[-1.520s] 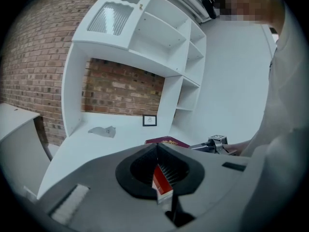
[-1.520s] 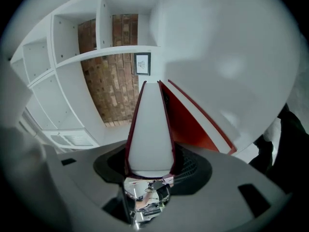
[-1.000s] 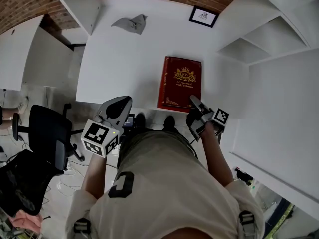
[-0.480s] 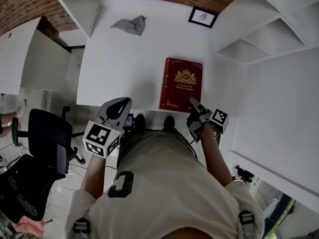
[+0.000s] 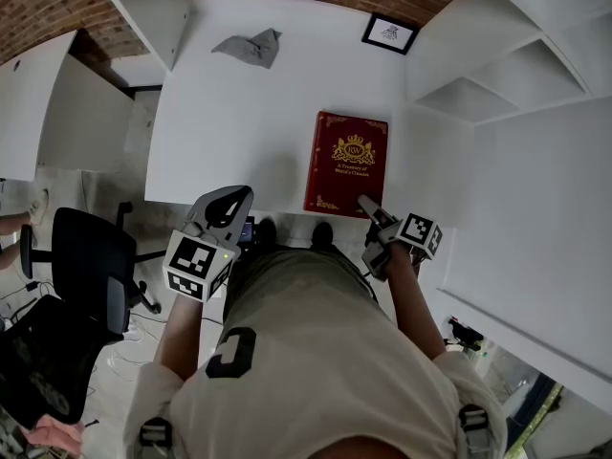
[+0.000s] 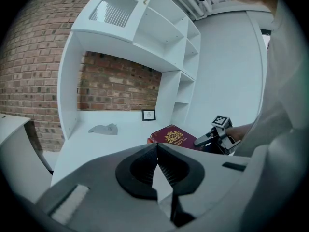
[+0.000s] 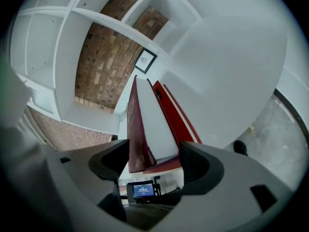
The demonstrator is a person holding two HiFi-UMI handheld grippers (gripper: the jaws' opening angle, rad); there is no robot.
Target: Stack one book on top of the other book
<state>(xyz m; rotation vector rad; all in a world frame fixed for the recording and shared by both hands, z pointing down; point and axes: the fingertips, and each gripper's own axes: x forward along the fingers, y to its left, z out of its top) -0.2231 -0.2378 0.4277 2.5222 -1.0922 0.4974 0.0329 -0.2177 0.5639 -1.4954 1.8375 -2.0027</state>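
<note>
Since the earlier frame the jaws of the right gripper [image 7: 153, 158] have been opening and the tool has rolled, so its marker cube [image 5: 419, 232] now faces more upward in the head view. The jaws now stand wide apart. The near corner of the upper book [image 7: 139, 129] lies between them, with a gap showing on each side, so nothing is clamped. This reads as a release: the upper book already rests on the lower book [image 7: 175, 114], so the stacking appears complete and only withdrawal remains.

The jaws of the left gripper [image 6: 157, 145] are together with nothing between them, and it is held back from the near edge of the desk [image 5: 229, 113], well apart from the books.

Only the right gripper view shows that there are two volumes: a dark red cover and white page block above, and a brighter red cover beneath. The head view shows a single crested cover, near the front right of the desk. It also shows a grey cloth [image 5: 251, 46] and a framed picture [image 5: 389, 32] far back. The left gripper view adds a side-on look at the right gripper just beside the stack.
</note>
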